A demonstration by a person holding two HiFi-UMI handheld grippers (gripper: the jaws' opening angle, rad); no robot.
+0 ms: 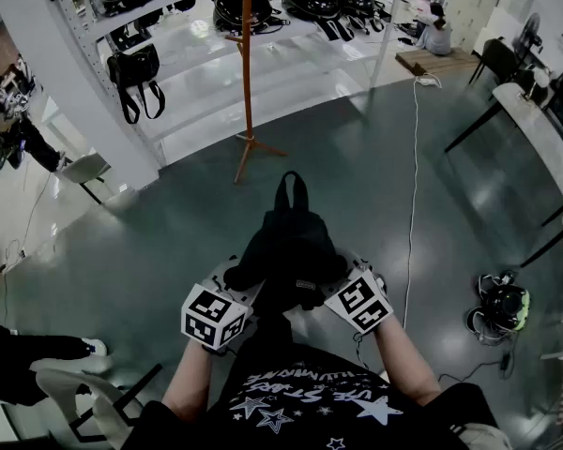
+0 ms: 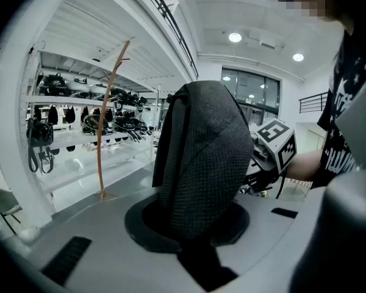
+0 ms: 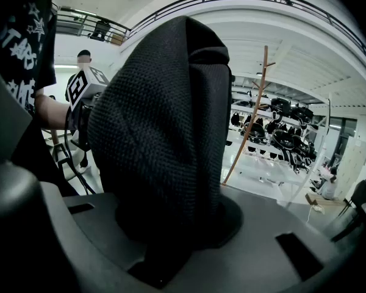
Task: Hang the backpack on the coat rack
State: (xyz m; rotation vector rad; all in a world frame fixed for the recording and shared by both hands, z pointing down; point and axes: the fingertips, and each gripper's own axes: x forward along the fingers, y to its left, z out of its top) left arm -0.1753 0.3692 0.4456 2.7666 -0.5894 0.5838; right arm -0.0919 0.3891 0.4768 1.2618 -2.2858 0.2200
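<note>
A black backpack (image 1: 286,247) hangs in front of me between both grippers, its top loop pointing away from me. My left gripper (image 1: 236,279) is shut on the bag's left side, and the woven black fabric (image 2: 198,163) fills the left gripper view. On the right side my right gripper (image 1: 342,283) is shut on the same bag (image 3: 165,145). The orange wooden coat rack (image 1: 248,64) stands on the floor ahead, apart from the bag. Its pole also rises in the left gripper view (image 2: 104,133) and, with its pegs, in the right gripper view (image 3: 250,118).
White shelves (image 1: 197,101) with black bags (image 1: 136,68) stand behind the rack. A white cable (image 1: 413,204) runs along the floor at the right. A table (image 1: 544,129) and gear on the floor (image 1: 502,306) are at the right, a chair (image 1: 84,169) at the left.
</note>
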